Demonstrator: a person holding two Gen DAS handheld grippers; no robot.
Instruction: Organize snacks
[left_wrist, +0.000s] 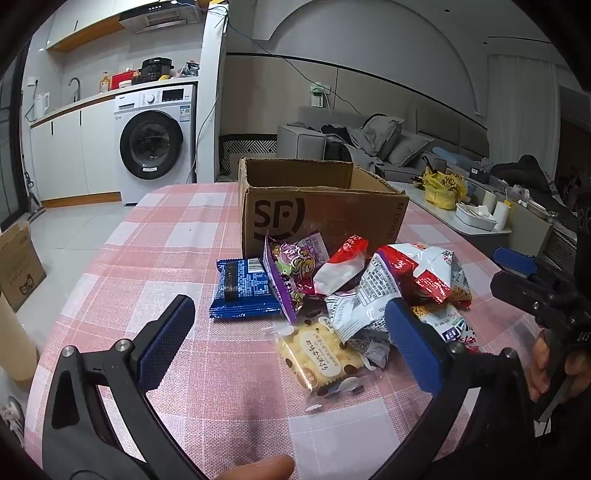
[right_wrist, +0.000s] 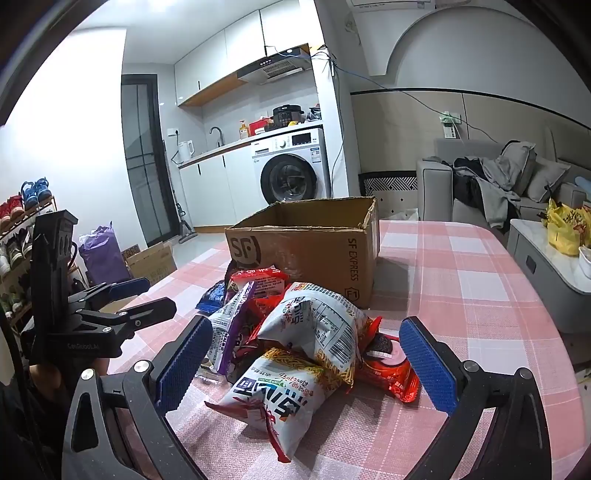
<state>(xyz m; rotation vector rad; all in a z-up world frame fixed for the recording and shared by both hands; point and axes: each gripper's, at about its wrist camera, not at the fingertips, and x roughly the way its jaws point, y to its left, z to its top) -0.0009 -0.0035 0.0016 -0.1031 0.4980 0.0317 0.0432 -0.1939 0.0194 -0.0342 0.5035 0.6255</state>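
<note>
checked tablecloth (left_wrist: 177, 236), snack pile (right_wrist: 295, 343) before box (right_wrist: 314, 240); both grippers spread (left gripper (left_wrist: 291, 332), right gripper (right_wrist: 306, 365)), slick bags may slip when pinched.

This is a small lived-in flat where kitchen and living room share one space. Along the wall a white counter (right_wrist: 221, 146) holds a sink tap (right_wrist: 217, 133) and kettle (right_wrist: 185, 150), with a range hood (right_wrist: 275, 68) above and a front-loading washing machine (right_wrist: 291, 166) set under the counter (a cooker sits on top). A grey sofa (right_wrist: 491, 184) strewn with clothes, a shoe rack (right_wrist: 22, 210) and a dining table in pink checked cloth (right_wrist: 461, 288) confirm a home.
</note>
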